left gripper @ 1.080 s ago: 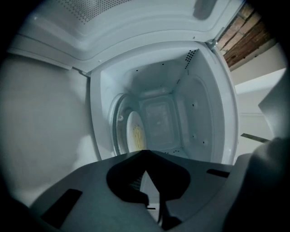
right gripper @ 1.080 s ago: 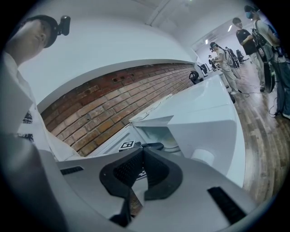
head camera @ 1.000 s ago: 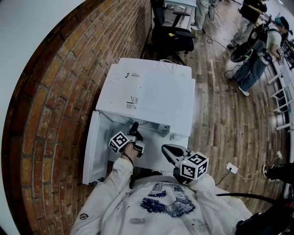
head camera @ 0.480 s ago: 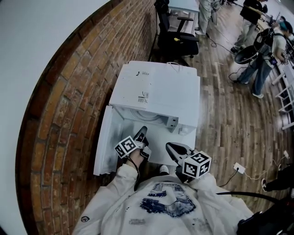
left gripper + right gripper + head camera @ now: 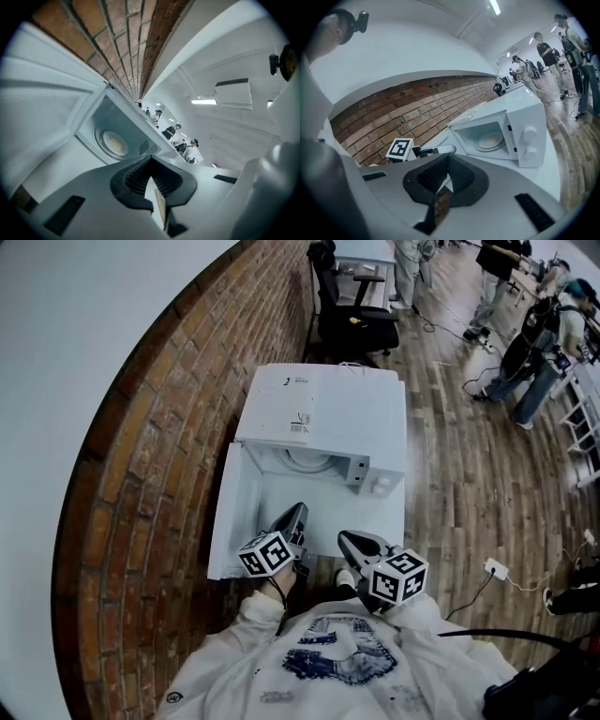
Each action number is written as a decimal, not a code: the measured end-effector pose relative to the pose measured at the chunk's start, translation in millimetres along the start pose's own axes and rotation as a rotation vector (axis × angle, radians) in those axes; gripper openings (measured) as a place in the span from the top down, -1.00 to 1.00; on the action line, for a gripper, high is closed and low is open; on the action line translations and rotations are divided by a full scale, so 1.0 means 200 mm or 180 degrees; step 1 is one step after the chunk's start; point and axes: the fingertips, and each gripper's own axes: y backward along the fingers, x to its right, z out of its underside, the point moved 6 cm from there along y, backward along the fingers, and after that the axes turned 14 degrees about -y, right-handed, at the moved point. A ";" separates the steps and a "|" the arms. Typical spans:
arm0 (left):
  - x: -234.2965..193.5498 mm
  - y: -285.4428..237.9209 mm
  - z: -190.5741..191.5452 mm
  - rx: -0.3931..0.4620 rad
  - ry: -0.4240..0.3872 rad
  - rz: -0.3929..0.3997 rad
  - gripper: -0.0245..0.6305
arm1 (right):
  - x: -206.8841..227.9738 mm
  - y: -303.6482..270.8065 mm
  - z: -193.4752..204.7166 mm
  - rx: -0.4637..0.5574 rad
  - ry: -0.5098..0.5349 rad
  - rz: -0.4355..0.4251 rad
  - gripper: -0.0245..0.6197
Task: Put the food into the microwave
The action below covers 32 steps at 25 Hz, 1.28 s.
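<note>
White microwave (image 5: 323, 423) stands open, plate (image 5: 491, 139) inside (food seemingly in); left gripper (image 5: 298, 513) and right gripper (image 5: 344, 539) both closed, empty. Push door (image 5: 234, 512) shut from its outer edge.

microwave (image 5: 323, 423): white, door (image 5: 232, 512) swung open left | plate (image 5: 490, 139): pale, round, flat inside cavity
</note>
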 end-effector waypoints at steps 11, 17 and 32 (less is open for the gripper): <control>0.26 0.49 -0.08 0.0024 -0.1208 -0.0199 0.91 | -0.26 0.13 0.19 0.0301 0.0232 0.0174 0.88; 0.37 0.71 -0.06 0.0068 -0.1713 -0.0271 0.91 | -0.37 0.23 0.28 0.0449 0.0386 0.0249 0.88; 0.48 0.92 0.01 0.0121 -0.2086 -0.0325 0.91 | -0.47 0.34 0.40 0.0538 0.0452 0.0325 0.88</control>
